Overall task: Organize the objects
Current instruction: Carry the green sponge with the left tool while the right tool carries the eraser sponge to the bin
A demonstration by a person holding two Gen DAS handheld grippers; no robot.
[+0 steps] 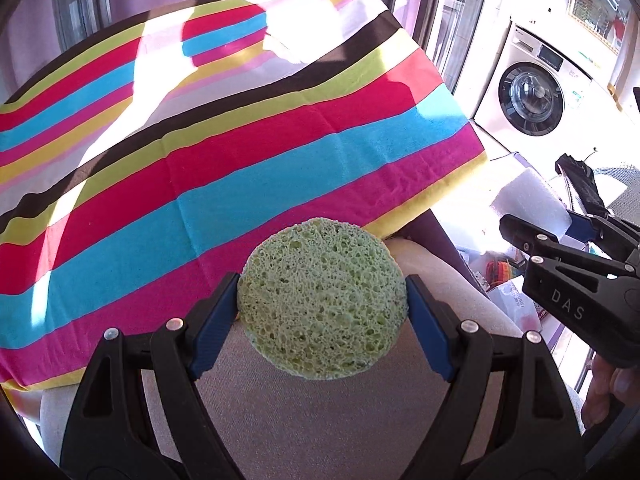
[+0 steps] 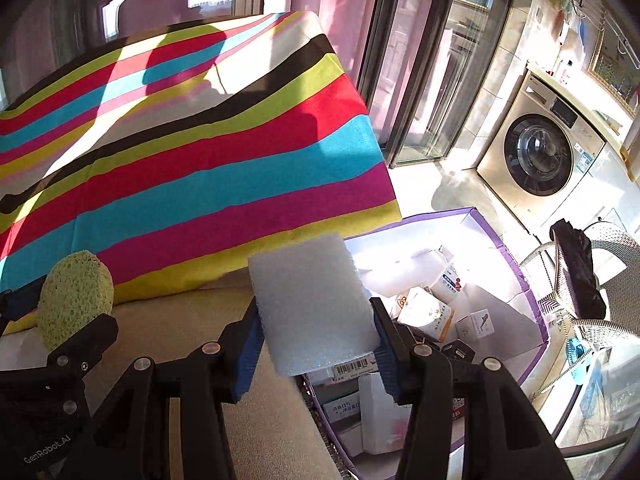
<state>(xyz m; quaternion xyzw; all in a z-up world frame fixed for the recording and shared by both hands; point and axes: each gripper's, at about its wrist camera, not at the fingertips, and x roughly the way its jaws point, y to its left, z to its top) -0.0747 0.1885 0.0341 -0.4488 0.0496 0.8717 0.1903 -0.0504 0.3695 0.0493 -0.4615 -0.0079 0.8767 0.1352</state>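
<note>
Between your grippers the risk is slipping: left gripper (image 1: pixel 322 300) pinches a soft green sponge (image 1: pixel 322 298), right gripper (image 2: pixel 316 334) pinches white foam (image 2: pixel 314 304) above the box (image 2: pixel 532 300).

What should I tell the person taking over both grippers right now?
Left gripper: shut on the round green sponge, held in the air past the near edge of the striped cloth.
Right gripper: shut on the white foam block, held over the near end of the purple-edged box.
Done: both items picked up.
Left: neither is put down yet. The box already holds small packages; it looks like the likely drop spot, but that is a guess.
</note>
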